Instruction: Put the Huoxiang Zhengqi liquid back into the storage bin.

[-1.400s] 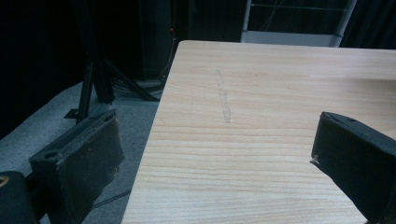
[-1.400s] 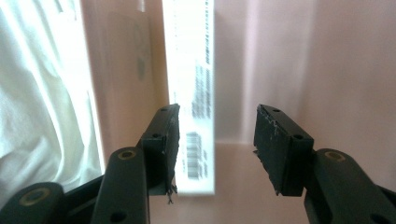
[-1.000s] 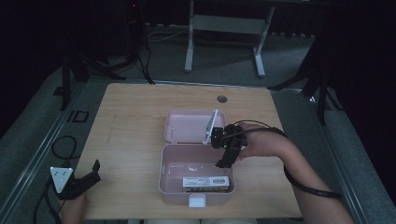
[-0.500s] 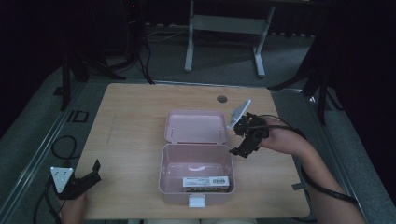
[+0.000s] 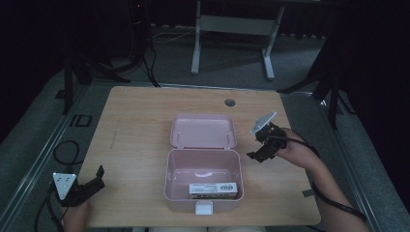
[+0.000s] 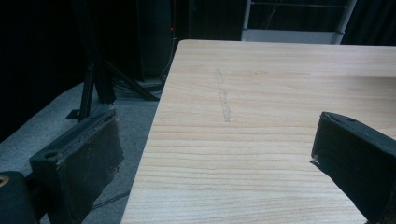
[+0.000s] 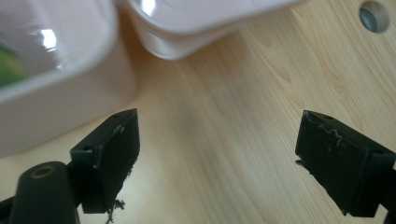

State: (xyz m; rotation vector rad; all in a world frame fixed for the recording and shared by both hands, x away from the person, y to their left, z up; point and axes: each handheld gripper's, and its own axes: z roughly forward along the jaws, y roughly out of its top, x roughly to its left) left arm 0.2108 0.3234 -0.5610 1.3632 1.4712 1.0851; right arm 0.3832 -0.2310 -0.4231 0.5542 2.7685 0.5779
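A pale pink plastic box stands open near the front middle of the light wooden table, its hinged pink lid laid back flat on the table behind it. Inside the box, against its front wall, lies a small flat white carton with dark print. A white latch tab sticks out from the box's front.

The right tool hangs just right of the box, beside the lid's corner, with its jaws spread wide and nothing between them; its own view shows bare wood between the jaws, and the pink box's rounded corner up close.

The left tool rests at the table's front left corner, well apart from the box, jaws spread wide and empty. A round grommet hole sits near the table's far edge.
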